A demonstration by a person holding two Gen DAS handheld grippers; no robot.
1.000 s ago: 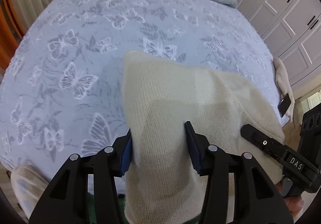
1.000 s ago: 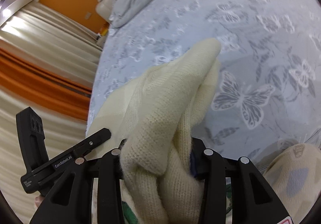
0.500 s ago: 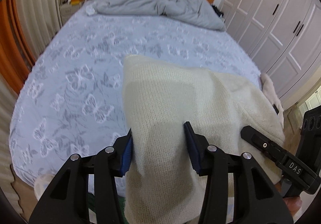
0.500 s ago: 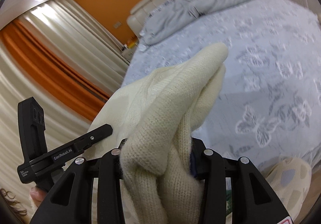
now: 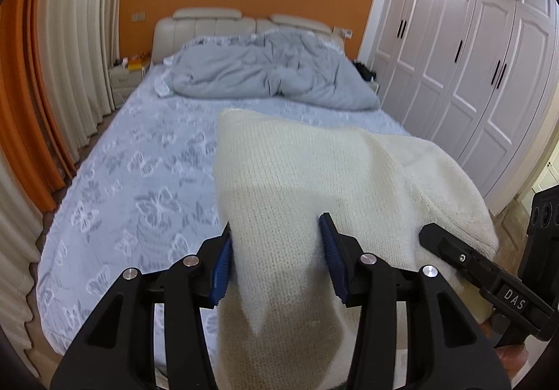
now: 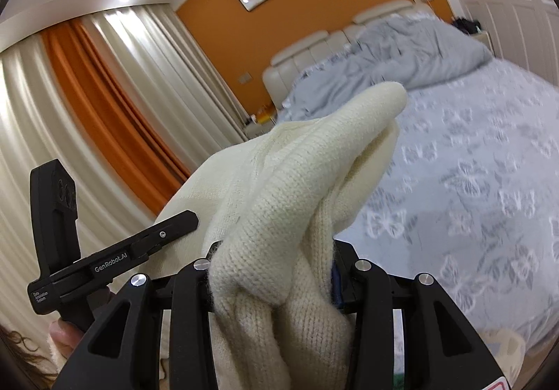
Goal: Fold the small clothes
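Barely started by the look of it: cream knit garment point(image 5: 297, 180) up in the air over the bed point(image 5: 146, 187), left hand-held gripper point(image 5: 276, 260) and right hand-held gripper point(image 6: 272, 281) each clamped on a bunched edge, probably no fold made, laying flat and folding all left.

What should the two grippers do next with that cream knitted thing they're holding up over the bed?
Probably bring it down and spread it flat on the bed. The left gripper and the right gripper each pinch the cream sweater, which hangs bunched in the air with no fold made. The butterfly-patterned cover ahead gives room to lay it out before folding.
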